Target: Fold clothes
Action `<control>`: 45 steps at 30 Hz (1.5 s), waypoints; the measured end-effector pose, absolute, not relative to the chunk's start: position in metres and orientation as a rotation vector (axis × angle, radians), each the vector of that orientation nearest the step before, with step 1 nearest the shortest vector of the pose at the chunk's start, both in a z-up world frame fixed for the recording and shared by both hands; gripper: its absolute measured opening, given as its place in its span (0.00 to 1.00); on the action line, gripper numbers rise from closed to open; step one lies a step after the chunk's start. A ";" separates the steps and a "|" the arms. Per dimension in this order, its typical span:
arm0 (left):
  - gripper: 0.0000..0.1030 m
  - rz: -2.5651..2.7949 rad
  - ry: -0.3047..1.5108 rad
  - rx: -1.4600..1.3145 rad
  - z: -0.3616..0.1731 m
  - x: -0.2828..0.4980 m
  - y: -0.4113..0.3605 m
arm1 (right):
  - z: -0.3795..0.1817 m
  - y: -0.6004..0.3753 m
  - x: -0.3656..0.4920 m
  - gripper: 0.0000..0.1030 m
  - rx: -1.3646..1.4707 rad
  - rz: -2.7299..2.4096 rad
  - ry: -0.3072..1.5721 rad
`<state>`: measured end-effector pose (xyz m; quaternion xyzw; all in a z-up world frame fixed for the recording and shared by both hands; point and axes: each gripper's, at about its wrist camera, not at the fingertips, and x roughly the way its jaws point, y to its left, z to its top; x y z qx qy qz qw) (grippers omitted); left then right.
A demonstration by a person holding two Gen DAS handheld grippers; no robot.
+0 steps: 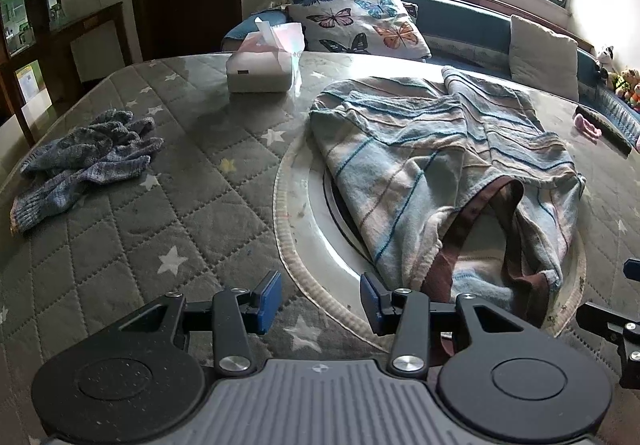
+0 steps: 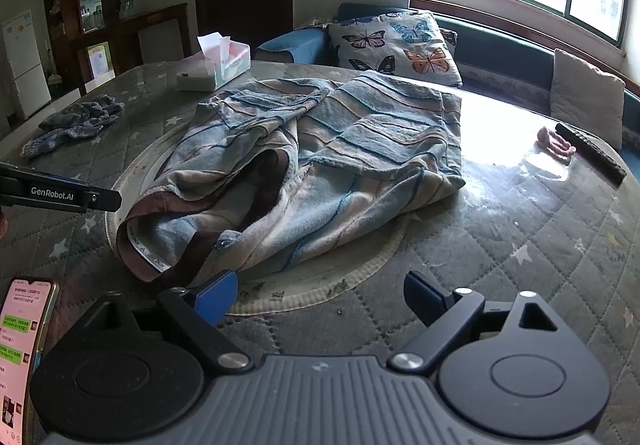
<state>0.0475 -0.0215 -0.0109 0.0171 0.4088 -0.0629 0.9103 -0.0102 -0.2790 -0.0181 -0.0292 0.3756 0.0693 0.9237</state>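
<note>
a pair of striped shorts [image 1: 440,173] in faded blue and beige, with a brown waistband [image 2: 160,213], lies crumpled over the round glass inset [image 1: 316,237] of a table covered by a grey quilted cloth with white stars [image 1: 132,229]. the waistband gapes open toward the cameras and the legs point toward the far side of the table.

the left gripper [image 1: 320,301] hovers over the quilted cloth just beside the near left edge of the shorts, its blue-padded jaws spread apart with nothing between them. the right gripper [image 2: 320,297] sits at the near edge of the inset, jaws wide apart and empty; its left finger [image 2: 216,297] is right next to the waistband, though whether it touches the fabric is unclear.

a pair of blue knitted gloves [image 1: 84,161] lies on the left part of the table, well apart from the shorts. a tissue box [image 1: 264,65] stands at the far side. a phone with a lit screen [image 2: 20,357] shows at the lower left of the right wrist view. a butterfly pillow [image 2: 396,45] rests on the bench beneath the window, and a dark remote [image 2: 592,153] lies on the right of the table beside a small pink object [image 2: 554,141].
</note>
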 end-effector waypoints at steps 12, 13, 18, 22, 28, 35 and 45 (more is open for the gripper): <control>0.44 -0.137 0.837 0.040 -0.008 0.037 -0.026 | -0.015 -0.278 -0.020 0.90 -0.063 0.138 0.766; 0.44 -0.139 0.836 0.040 -0.008 0.036 -0.026 | -0.015 -0.278 -0.022 0.90 -0.062 0.138 0.765; 0.44 -0.149 0.836 0.051 -0.007 0.031 -0.029 | -0.014 -0.278 -0.027 0.90 -0.059 0.141 0.763; 0.44 -0.152 0.840 0.056 -0.008 0.029 -0.030 | -0.014 -0.277 -0.030 0.89 -0.060 0.146 0.765; 0.44 -0.159 0.841 0.063 -0.007 0.030 -0.030 | -0.013 -0.276 -0.031 0.87 -0.063 0.156 0.767; 0.44 -0.161 0.834 0.071 -0.004 0.037 -0.030 | -0.010 -0.273 -0.022 0.84 -0.070 0.170 0.766; 0.38 -0.191 0.830 0.073 0.001 0.053 -0.033 | -0.005 -0.271 -0.002 0.76 -0.072 0.196 0.770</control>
